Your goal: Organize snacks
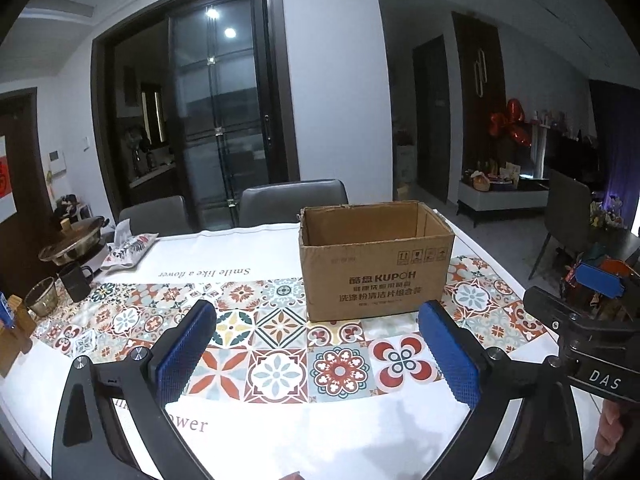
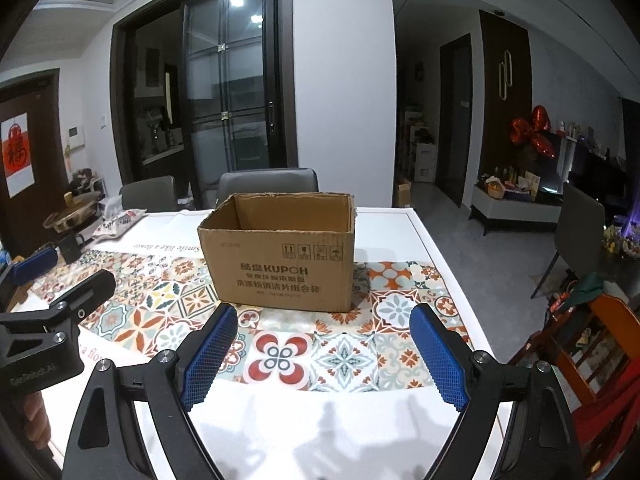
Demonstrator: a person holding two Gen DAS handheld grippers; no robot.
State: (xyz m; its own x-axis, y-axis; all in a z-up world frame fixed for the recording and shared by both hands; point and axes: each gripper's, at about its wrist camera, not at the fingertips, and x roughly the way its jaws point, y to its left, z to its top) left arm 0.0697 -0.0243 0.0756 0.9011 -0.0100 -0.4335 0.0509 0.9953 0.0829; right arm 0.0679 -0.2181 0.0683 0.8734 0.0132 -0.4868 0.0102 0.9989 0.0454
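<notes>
Tiled-pattern tablecloth [image 1: 280, 320] carries a boxy corrugated cardboard carton [image 1: 376, 268].

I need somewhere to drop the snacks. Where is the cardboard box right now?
The cardboard box stands open on the patterned tablecloth, ahead of both open grippers: right of centre in the left wrist view, centred in the right wrist view, in front of a grey chair.
</notes>
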